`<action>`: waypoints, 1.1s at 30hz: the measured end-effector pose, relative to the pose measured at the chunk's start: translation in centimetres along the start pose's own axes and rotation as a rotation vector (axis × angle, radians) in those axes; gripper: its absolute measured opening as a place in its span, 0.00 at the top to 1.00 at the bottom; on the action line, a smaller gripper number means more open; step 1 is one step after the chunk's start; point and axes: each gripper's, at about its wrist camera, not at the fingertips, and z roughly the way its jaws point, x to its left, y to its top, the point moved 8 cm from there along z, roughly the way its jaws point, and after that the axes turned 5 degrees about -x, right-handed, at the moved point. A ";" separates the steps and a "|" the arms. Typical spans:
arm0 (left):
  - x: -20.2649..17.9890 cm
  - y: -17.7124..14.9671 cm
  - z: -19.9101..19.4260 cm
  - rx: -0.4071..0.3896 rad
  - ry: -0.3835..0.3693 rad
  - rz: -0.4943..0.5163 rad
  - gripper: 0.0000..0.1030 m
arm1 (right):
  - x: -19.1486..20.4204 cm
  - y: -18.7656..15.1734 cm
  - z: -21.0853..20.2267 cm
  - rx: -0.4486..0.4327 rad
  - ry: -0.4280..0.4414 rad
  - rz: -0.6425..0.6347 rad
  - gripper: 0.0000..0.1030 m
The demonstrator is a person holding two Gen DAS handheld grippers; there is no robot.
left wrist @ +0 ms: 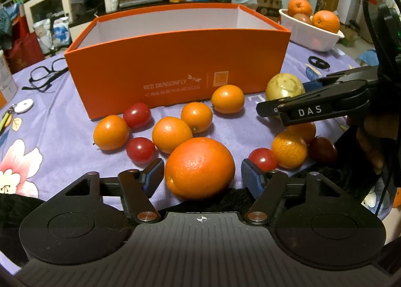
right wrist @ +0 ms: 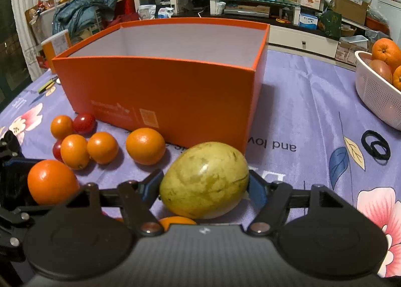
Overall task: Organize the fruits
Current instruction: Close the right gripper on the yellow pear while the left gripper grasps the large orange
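Right wrist view: right tongs clasp yellow-green fruit.

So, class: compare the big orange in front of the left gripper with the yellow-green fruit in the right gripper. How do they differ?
The big orange is bright orange with a dimpled skin; the yellow-green fruit is smooth, glossy and blotched brown. The orange looks round, the fruit egg-shaped. The left gripper has a gap beside the orange; the right gripper has both pads against the fruit. Both sit on the purple cloth before the orange box.
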 end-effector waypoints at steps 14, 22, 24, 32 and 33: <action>-0.4 -0.1 0.5 0.000 0.029 0.042 0.67 | 0.0 0.1 0.2 0.013 -0.001 0.026 0.31; -0.2 0.0 0.3 -0.001 0.023 0.042 0.67 | 0.1 0.3 0.0 0.005 -0.013 0.014 0.32; -0.2 0.1 0.2 -0.006 0.021 0.040 0.68 | 0.2 0.7 -0.4 -0.014 -0.023 0.009 0.32; 0.1 0.3 -0.2 -0.014 0.024 0.036 0.68 | 0.2 1.3 -0.9 -0.015 -0.074 -0.001 0.32; 0.1 0.3 -0.2 -0.016 0.024 0.035 0.68 | 0.1 1.3 -0.8 -0.010 -0.085 -0.006 0.32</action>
